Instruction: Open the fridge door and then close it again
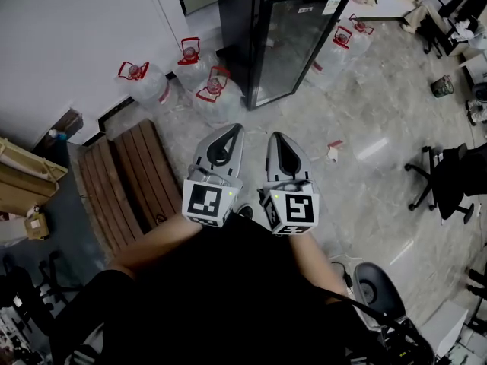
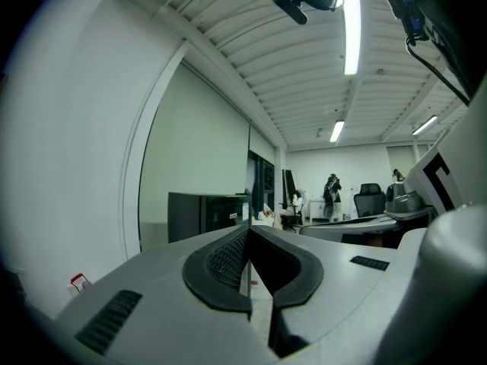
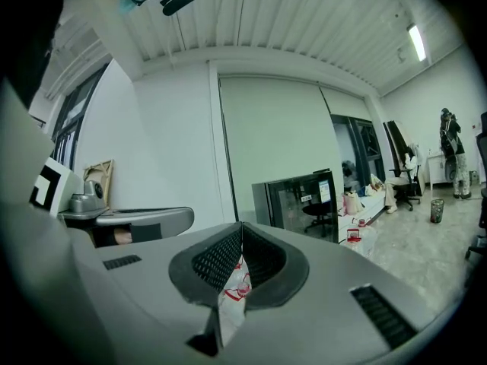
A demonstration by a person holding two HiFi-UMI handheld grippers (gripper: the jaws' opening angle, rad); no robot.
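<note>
The black fridge (image 1: 293, 36) stands at the top middle of the head view with its glass door shut. It also shows far off in the left gripper view (image 2: 205, 213) and in the right gripper view (image 3: 300, 200). My left gripper (image 1: 233, 130) and right gripper (image 1: 276, 137) are held side by side in front of me, well short of the fridge and pointing towards it. Both are shut with nothing between their jaws; the tips meet in the left gripper view (image 2: 248, 230) and in the right gripper view (image 3: 241, 226). Neither touches the fridge.
Several water jugs with red handles stand by the fridge, on its left (image 1: 215, 90) and its right (image 1: 344, 41). A wooden bench (image 1: 129, 177) lies at my left by the white wall. An office chair (image 1: 449, 177) is at the right. A person (image 2: 332, 196) stands far off.
</note>
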